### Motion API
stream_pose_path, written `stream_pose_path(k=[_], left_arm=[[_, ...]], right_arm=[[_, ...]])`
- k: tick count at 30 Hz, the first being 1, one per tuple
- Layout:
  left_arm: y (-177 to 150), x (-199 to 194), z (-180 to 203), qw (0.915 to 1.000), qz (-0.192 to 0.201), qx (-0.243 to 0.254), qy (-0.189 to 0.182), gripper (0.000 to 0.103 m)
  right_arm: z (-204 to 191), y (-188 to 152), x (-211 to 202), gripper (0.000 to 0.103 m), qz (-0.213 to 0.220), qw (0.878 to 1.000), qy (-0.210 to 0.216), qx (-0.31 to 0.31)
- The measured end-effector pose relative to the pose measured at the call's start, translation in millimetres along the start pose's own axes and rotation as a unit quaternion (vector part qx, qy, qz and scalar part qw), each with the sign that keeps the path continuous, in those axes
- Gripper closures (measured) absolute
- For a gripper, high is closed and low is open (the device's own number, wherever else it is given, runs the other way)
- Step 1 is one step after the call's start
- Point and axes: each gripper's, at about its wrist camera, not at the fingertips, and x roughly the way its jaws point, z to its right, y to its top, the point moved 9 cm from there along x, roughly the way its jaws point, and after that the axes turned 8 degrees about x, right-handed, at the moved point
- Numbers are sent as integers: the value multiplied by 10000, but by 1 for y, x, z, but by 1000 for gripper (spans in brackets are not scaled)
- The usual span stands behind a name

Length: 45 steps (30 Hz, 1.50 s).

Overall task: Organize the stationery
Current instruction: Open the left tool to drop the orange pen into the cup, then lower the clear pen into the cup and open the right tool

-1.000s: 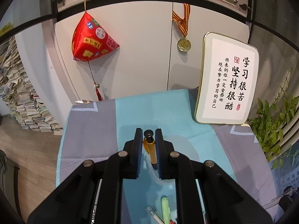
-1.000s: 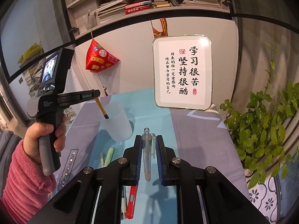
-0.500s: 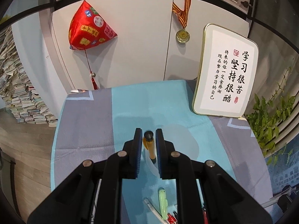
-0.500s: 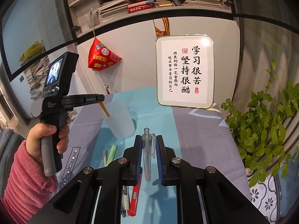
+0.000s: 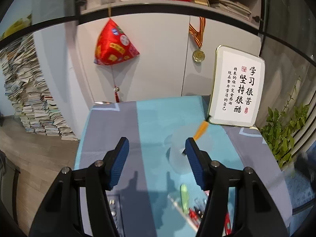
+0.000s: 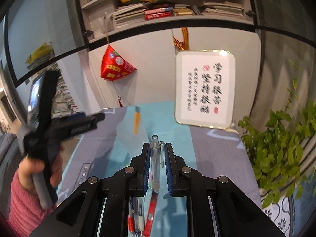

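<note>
My left gripper is open and empty, left of a frosted plastic cup. An orange pen leans in the cup, blurred; it also shows in the right wrist view inside the cup. My right gripper is shut on a clear pen, held above the table behind the cup. Loose pens lie on the cloth: a green highlighter and red pens, and red and blue pens under my right gripper.
A framed calligraphy sign stands at the back right of the blue and grey tablecloth. A potted plant is at the right. A red pouch and a medal hang on the cabinet. The left hand-held gripper is at the left.
My left gripper has opened and let go of the orange pen, which now leans in the cup. It has pulled back to the left. My right gripper still holds the clear pen.
</note>
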Motion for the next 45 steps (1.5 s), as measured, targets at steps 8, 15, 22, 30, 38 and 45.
stream_pose_path(k=[8, 15, 22, 30, 38, 45], left_arm=[[-48, -32, -25, 9994, 139, -281, 147, 44], [-71, -47, -38, 9989, 165, -424, 113, 44], [-79, -56, -45, 9987, 245, -413, 145, 44], [-84, -52, -43, 9993, 208, -309, 89, 44], [-87, -41, -37, 9996, 85, -268, 21, 44], [-89, -33, -34, 9997, -17, -242, 9, 44]], right_arm=[[-47, 42, 13, 88, 236, 9990, 77, -369], [-89, 74, 40, 88, 390, 9978, 112, -531], [-102, 77, 91, 88, 190, 9977, -149, -639], [-74, 63, 145, 88, -172, 9992, -310, -172], [-62, 38, 178, 88, -659, 9974, -296, -42], [-58, 29, 189, 88, -863, 9957, -341, -60]])
